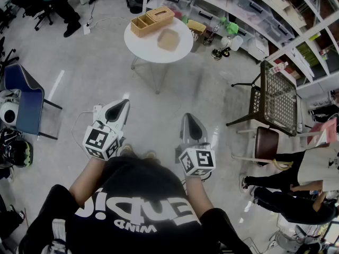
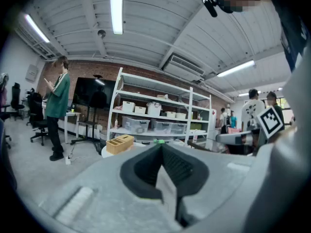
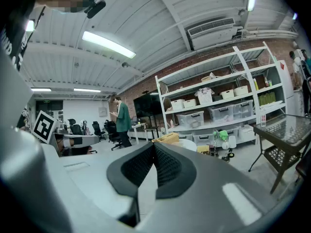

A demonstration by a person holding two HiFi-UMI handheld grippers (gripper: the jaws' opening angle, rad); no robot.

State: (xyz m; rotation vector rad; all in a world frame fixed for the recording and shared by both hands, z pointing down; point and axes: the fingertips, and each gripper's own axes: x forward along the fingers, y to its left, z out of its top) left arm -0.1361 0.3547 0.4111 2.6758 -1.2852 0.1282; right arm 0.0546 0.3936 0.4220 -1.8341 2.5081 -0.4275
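Observation:
Both grippers are held in the air above the grey floor and point at a round white table a few steps ahead. My left gripper is shut, its black pads meeting at the tips with nothing between them. My right gripper is likewise shut and empty. On the table stands a wooden compartment box, with a flat wooden tray beside it. Neither gripper touches anything.
White shelving with plastic bins lines the back. A black mesh table stands at the right and a blue chair at the left. A person in green stands far left, and another person sits at right.

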